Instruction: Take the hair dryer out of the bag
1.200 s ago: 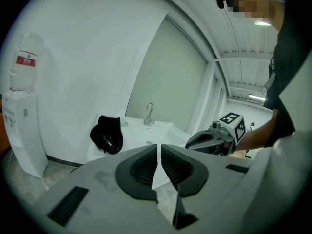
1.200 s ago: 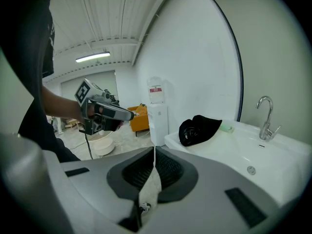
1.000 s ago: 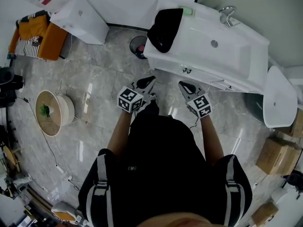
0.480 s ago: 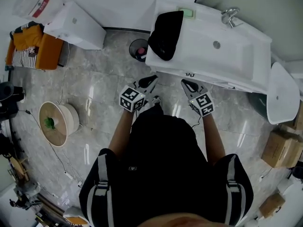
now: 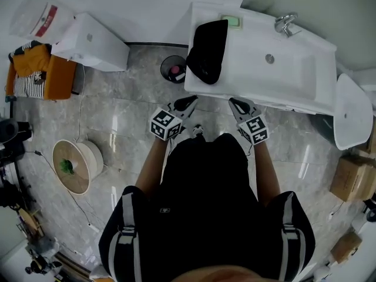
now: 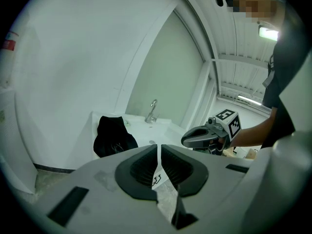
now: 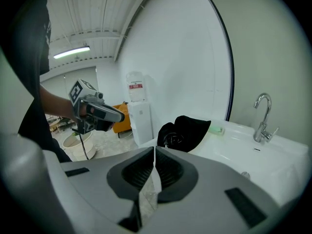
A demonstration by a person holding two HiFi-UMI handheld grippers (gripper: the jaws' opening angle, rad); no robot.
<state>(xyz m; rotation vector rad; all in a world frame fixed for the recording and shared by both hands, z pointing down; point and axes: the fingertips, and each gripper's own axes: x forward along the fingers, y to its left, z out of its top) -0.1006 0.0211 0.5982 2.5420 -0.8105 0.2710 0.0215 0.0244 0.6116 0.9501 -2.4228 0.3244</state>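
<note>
A black bag (image 5: 207, 49) lies slumped on the left end of the white sink counter (image 5: 294, 81). It also shows in the left gripper view (image 6: 113, 136) and in the right gripper view (image 7: 185, 130). The hair dryer is hidden; I only see something dark and round at the bag's mouth. My left gripper (image 5: 187, 103) is shut and empty, just short of the counter's front edge below the bag. My right gripper (image 5: 237, 103) is shut and empty too, beside it and a little to the right. Each gripper shows in the other's view: the right (image 6: 202, 136), the left (image 7: 105, 112).
A green soap (image 5: 231, 21) sits behind the bag and a faucet (image 5: 285, 22) stands at the basin's back. On the floor are a dark bin (image 5: 173, 68) left of the counter, a white cabinet (image 5: 94, 34), an orange seat (image 5: 38, 69) and a cable spool (image 5: 76, 166). Cardboard boxes (image 5: 352, 178) stand at the right.
Both grippers, still shut, have moved forward to the counter's front edge, and the counter with the bag has come nearer.
</note>
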